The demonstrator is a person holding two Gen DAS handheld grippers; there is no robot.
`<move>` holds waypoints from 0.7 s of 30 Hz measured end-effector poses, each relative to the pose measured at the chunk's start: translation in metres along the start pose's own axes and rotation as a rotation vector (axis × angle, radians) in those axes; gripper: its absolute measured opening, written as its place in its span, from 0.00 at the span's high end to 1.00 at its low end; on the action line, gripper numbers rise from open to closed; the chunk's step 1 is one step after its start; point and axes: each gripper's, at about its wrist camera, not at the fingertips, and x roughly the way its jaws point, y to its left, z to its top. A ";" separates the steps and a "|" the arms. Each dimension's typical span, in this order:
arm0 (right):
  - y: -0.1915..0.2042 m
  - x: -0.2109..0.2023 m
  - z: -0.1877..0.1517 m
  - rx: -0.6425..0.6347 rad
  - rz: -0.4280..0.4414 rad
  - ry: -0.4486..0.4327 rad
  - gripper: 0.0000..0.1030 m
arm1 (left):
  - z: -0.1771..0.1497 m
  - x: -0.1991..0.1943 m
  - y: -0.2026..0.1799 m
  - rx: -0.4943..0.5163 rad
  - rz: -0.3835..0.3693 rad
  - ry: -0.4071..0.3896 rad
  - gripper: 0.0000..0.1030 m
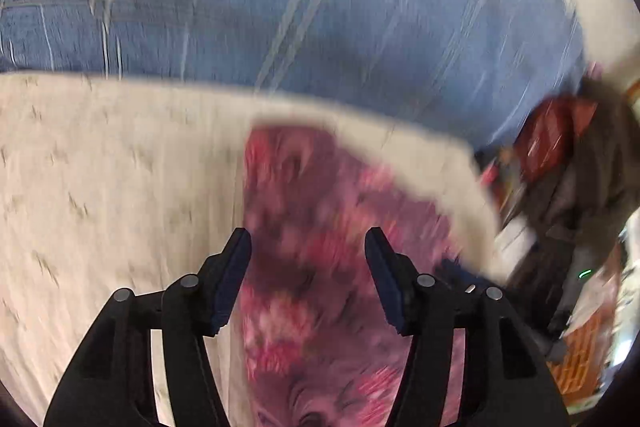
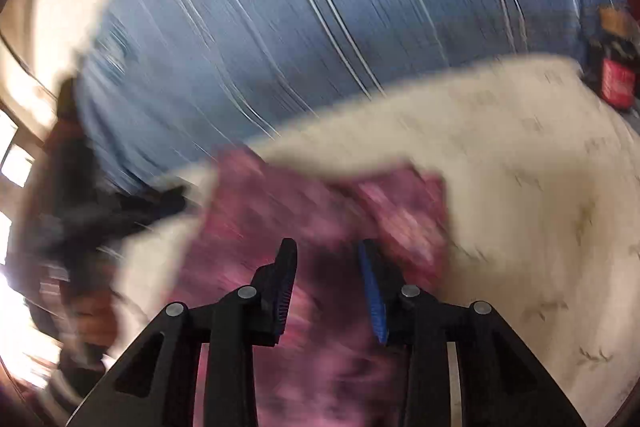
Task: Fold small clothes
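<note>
Garment: pink-purple patterned cloth (image 1: 312,227) (image 2: 280,227) lying on cream bedsheet (image 1: 100,167) (image 2: 520,167), blue striped fabric (image 1: 320,7) beyond.
Left gripper (image 1: 308,247): fingers apart, nothing clamped; cloth shows in the gap.
Right gripper (image 2: 328,259): fingers apart, narrower gap, cloth below; contact unclear, heavy blur.

garment (image 1: 320,247) lies on the sheet (image 1: 100,187), w/ the striped blanket (image 1: 320,7) behind the sheet's far edge. left gripper (image 1: 308,247) & right gripper (image 2: 328,259) sit over the garment; clutter (image 1: 560,167) off the sheet's right side in left view.
</note>
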 end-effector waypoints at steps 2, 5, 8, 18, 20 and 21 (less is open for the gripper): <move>0.004 -0.015 -0.001 0.051 -0.031 -0.019 0.68 | -0.017 0.000 -0.007 0.036 0.096 -0.004 0.44; 0.005 -0.051 -0.017 0.106 0.065 -0.100 0.68 | -0.041 -0.030 -0.021 0.068 0.140 -0.071 0.44; 0.006 -0.073 -0.041 0.079 0.034 -0.099 0.64 | -0.068 -0.057 -0.036 0.137 0.214 -0.154 0.43; -0.014 -0.070 -0.072 0.218 -0.058 -0.088 0.55 | -0.085 -0.065 -0.046 0.178 0.291 -0.154 0.43; -0.014 -0.063 -0.072 0.235 -0.036 -0.077 0.55 | -0.090 -0.068 -0.048 0.182 0.300 -0.151 0.43; -0.012 -0.057 -0.070 0.234 -0.040 -0.064 0.55 | -0.090 -0.066 -0.052 0.181 0.305 -0.150 0.43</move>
